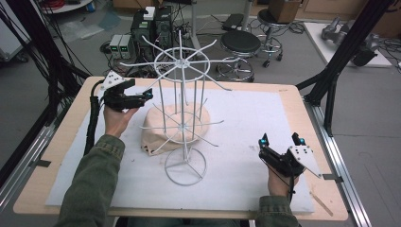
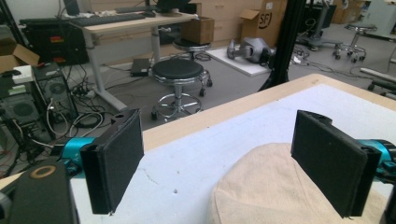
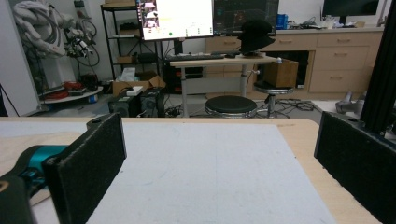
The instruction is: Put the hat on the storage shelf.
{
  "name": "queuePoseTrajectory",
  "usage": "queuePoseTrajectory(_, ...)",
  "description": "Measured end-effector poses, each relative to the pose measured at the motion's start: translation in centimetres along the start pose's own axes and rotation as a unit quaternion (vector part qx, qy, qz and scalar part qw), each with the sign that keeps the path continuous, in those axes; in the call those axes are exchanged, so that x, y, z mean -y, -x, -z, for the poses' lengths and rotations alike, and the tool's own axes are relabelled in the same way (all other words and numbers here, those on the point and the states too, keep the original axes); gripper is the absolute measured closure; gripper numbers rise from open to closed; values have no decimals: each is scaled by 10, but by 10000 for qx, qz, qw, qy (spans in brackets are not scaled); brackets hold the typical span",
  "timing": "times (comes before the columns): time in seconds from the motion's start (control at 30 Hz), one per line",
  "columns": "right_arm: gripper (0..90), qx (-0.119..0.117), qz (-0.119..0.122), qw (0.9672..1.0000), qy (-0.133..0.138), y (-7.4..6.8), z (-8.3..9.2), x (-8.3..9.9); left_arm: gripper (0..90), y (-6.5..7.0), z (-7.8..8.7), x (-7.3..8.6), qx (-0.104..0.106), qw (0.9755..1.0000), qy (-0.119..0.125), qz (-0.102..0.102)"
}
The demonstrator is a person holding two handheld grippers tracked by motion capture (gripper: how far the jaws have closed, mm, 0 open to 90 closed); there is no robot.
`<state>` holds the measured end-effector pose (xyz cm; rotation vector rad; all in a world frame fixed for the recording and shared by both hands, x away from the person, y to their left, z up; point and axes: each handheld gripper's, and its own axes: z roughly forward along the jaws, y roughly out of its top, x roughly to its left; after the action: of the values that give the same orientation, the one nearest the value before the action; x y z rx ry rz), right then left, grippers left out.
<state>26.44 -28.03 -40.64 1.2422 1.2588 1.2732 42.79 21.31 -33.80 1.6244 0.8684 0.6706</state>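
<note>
I find the left gripper (image 1: 142, 96) in the upper left of the high view, jaws spread wide and holding nothing, close beside the beige cloth hat (image 1: 176, 128), which lies at frame centre on the white mat (image 1: 246, 142) behind the wires of the white wire rack (image 1: 182, 113). In the left gripper view the hat (image 2: 275, 186) sits at the bottom right, cut off by the frame edge and partly hidden by one jaw, touching neither as far as I can tell. The right gripper (image 1: 280, 140) sits at lower right, well apart from the hat, jaws wide over bare mat.
</note>
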Motion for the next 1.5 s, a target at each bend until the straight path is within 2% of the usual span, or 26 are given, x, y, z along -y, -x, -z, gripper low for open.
queuePoseTrajectory(0.1, 13, 0, 9, 10000, -8, 0, 0, 0, 173, -1, -8, -1, 90, 9997, -202, -70)
queuePoseTrajectory(0.4, 13, -8, 26, 10000, -16, 0, 0, 0, 174, 1, -33, -10, 254, 9984, -453, -219)
queuePoseTrajectory(0.63, 13, -52, 76, 10000, -21, -3, 0, 0, 174, 8, -64, -11, 509, 9937, -880, -479)
queuePoseTrajectory(0.73, 13, -69, 115, 9999, -24, -3, 0, 0, 188, 12, -78, -10, 652, 9901, -1066, -636)
queuePoseTrajectory(0.8, 13, -73, 93, 9999, -44, -4, 0, 1, 194, 15, -88, -9, 690, 9867, -1230, -803)
queuePoseTrajectory(0.87, 13, -70, 109, 9999, -46, -4, 0, 1, 194, 16, -96, -7, 748, 9843, -1365, -835)
queuePoseTrajectory(1.0, 12, -76, 111, 9999, -50, -4, 0, 1, 188, 19, -117, -3, 905, 9714, -1925, -1060)
queuePoseTrajectory(1.03, 13, -84, 112, 9999, -55, -3, 1, 1, 181, 20, -121, -2, 950, 9673, -2080, -1100)
queuePoseTrajectory(1.07, 13, -87, 124, 9999, -43, -3, 1, 1, 174, 21, -126, -1, 999, 9616, -2279, -1160)
queuePoseTrajectory(1.1, 13, -87, 119, 9999, -52, -3, 1, 1, 169, 24, -135, 1, 1083, 9496, -2633, -1315)
queuePoseTrajectory(1.13, 13, -86, 115, 9999, -57, -3, 1, 1, 165, 24, -135, 1, 1083, 9496, -2633, -1315)
queuePoseTrajectory(1.2, 12, -82, 124, 9999, -55, -3, 1, 1, 165, 25, -140, 3, 1098, 9427, -2830, -1382)
queuePoseTrajectory(1.33, 13, -84, 143, 9998, -54, -2, 2, 1, 166, 24, -144, 7, 1063, 9414, -2918, -1313)
queuePoseTrajectory(1.4, 12, -69, 140, 9999, -61, -2, 3, 1, 165, 22, -146, 10, 1049, 9396, -2998, -1274)
queuePoseTrajectory(1.47, 12, -67, 145, 9999, -58, -2, 3, 1, 166, 20, -146, 12, 1026, 9361, -3099, -1311)
queuePoseTrajectory(1.5, 12, -64, 147, 9999, -59, -2, 4, 1, 166, 19, -147, 13, 1017, 9360, -3113, -1290)
